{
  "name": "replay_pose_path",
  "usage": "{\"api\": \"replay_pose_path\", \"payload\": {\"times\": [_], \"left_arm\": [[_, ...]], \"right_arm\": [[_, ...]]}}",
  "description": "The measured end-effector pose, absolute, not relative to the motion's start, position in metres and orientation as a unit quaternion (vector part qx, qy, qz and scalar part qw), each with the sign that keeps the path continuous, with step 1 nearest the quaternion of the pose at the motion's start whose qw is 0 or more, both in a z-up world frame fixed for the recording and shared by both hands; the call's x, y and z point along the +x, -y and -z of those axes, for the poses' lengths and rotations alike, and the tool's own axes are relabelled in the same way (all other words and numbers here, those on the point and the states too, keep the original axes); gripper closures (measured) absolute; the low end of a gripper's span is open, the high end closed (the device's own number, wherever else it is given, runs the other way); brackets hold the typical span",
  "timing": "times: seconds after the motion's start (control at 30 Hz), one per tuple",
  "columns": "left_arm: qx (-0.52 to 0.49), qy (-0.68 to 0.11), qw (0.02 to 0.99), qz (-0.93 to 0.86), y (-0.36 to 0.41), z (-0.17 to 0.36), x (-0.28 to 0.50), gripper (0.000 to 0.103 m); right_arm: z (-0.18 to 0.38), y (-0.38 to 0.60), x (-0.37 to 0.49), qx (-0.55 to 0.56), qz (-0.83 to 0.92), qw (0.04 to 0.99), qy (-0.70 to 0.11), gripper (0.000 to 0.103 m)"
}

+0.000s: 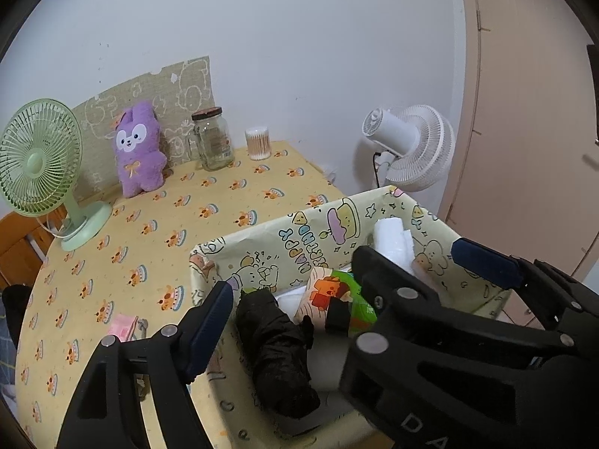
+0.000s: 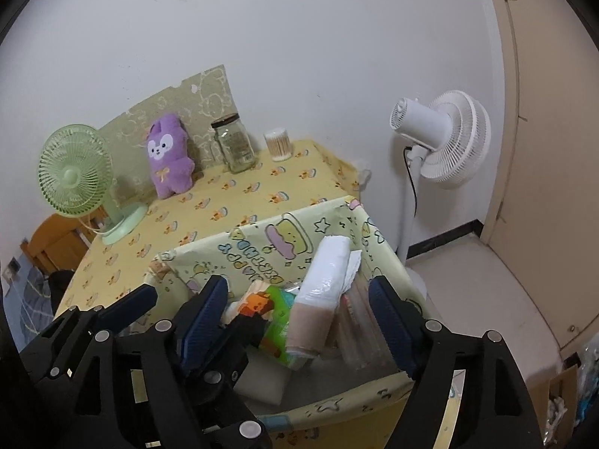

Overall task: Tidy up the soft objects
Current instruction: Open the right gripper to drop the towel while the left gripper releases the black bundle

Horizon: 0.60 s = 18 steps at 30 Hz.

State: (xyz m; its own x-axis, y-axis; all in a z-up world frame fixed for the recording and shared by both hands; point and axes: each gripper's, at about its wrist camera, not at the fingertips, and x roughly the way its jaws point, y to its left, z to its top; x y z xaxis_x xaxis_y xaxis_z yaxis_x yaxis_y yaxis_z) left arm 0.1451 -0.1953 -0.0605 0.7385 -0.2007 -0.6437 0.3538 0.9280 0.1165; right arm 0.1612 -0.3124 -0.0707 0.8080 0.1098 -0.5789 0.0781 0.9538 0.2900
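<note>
A yellow cartoon-print storage box (image 1: 329,220) (image 2: 262,239) stands at the table's near right corner. It holds a black bundle (image 1: 277,351), a green and orange packet (image 1: 337,295) (image 2: 277,310) and a white roll in plastic (image 1: 393,239) (image 2: 322,284). My left gripper (image 1: 340,288) is open over the box, with nothing between its pads. My right gripper (image 2: 299,314) is open over the box, around the white roll without gripping it. A purple plush bunny (image 1: 136,149) (image 2: 168,157) leans against a board at the back. A small pink item (image 1: 123,327) lies on the cloth left of the box.
A green desk fan (image 1: 41,164) (image 2: 80,176) stands at the table's left. A glass jar (image 1: 211,138) (image 2: 234,142) and a cotton swab tub (image 1: 257,143) (image 2: 277,144) stand at the back. A white standing fan (image 1: 411,146) (image 2: 445,138) is on the floor to the right.
</note>
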Motion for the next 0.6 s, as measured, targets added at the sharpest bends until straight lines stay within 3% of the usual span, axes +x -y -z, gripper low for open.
{"api": "replay_pose_path", "payload": {"times": [0.6], "left_arm": [[0.085,-0.296,0.943,0.129,0.143,0.031,0.113,0.023]], "right_arm": [[0.036,0.264,0.129,0.111,-0.010,0.951,-0.288,0.018]]}}
